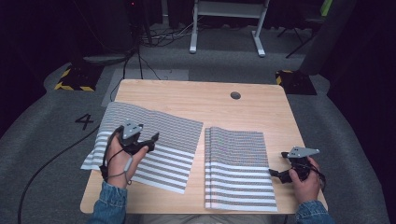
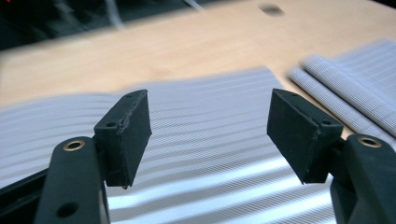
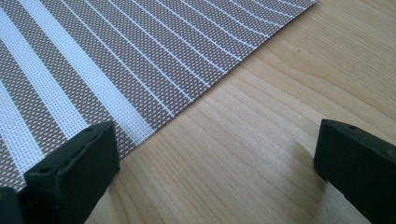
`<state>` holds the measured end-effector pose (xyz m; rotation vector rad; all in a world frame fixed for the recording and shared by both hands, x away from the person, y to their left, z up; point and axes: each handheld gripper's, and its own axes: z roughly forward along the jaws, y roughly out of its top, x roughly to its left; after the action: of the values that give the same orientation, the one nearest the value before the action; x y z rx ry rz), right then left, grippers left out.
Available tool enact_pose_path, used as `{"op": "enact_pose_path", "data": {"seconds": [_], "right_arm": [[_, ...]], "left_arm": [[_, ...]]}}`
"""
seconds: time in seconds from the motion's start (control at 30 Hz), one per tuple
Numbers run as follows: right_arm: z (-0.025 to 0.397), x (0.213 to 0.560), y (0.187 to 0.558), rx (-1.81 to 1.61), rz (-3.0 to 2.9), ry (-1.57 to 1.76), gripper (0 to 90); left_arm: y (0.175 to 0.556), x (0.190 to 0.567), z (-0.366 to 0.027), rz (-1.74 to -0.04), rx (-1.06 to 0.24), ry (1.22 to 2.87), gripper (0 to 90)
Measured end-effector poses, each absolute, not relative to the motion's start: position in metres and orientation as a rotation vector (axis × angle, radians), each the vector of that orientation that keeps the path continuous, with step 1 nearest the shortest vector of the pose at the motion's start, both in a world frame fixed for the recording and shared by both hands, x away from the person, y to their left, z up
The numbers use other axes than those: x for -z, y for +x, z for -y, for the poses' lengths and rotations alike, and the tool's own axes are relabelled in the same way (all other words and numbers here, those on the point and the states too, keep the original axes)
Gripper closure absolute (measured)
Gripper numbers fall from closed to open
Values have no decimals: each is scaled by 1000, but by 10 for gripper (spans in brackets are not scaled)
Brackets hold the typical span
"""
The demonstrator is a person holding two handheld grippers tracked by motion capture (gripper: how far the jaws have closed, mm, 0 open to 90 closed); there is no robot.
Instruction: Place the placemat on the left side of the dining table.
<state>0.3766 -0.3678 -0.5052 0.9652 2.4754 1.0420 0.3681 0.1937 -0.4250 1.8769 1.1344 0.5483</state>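
Light wood, that's the table (image 1: 224,105), with a small round hole (image 1: 235,95) near the upper right of its top in the high view. Two striped woven mats lie on it. The left mat (image 1: 159,135) sits flat and a bit skewed across the left-centre of the frame, fine stripes up top and wider white bands lower down. The right mat (image 1: 238,168) is lower centre-right, and its left edge looks doubled over or stacked, though I can't say which. The two mats are near each other but not touching.

The left gripper (image 1: 152,139) hovers over the left mat, held by the left hand (image 1: 122,158), a denim cuff (image 1: 109,198) showing at the bottom left. In the left gripper view, its jaws stand wide apart with nothing between them, the striped mat (image 2: 205,154) blurry below and the other mat's layered edge (image 2: 336,93) at the right.

The right gripper (image 1: 275,173) sits at the right edge of the right mat, held by the right hand (image 1: 306,182). In the right gripper view, its jaws are spread too and hold nothing, with the mat's corner (image 3: 116,65) at upper left and bare wood (image 3: 261,140) between them.

Dark grey floor (image 1: 42,140) surrounds the table, marked "4" (image 1: 84,121) at the left.
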Motion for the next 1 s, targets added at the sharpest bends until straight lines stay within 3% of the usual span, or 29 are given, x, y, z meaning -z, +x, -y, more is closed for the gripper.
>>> {"op": "enact_pose_path", "data": {"seconds": [0.3,0.57,0.77,1.0], "right_arm": [[368,505,377,-1042,-2475,966,2],[368,505,377,-1042,-2476,966,3],[368,505,377,-1043,-2476,967,3],[368,505,377,-1043,-2475,965,2]], "left_arm": [[377,457,-162,-1111,-423,2080,289],[383,479,-151,-1190,-420,2199,266],[385,489,-155,-1283,-392,2205,241],[385,490,-156,-1275,-385,2200,241]]}}
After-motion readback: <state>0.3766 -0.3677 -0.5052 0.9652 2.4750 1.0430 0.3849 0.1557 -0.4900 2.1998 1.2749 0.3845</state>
